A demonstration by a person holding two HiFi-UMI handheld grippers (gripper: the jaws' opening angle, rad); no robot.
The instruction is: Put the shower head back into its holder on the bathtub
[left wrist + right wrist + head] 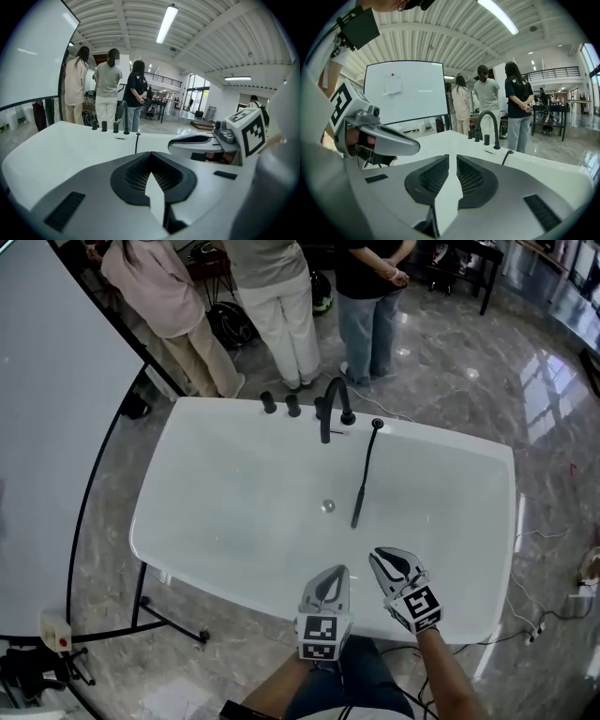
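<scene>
Nothing was done yet: the shower head [359, 491] lay in the bathtub [216, 521], the left gripper [334, 572] closed and the right gripper [379, 559] barely parted, both empty.

Black shower head [360, 495] lies in bathtub [187, 418] beside drain [327, 506], top end at far rim by faucet [334, 397]. L gripper [331, 571] & R gripper [377, 559] over near rim. 3 ppl [272, 306] behind tub.

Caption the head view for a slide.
Empty left tongs and right tongs hover over the near rim of the white bathtub; the slim black shower head lies inside.
</scene>
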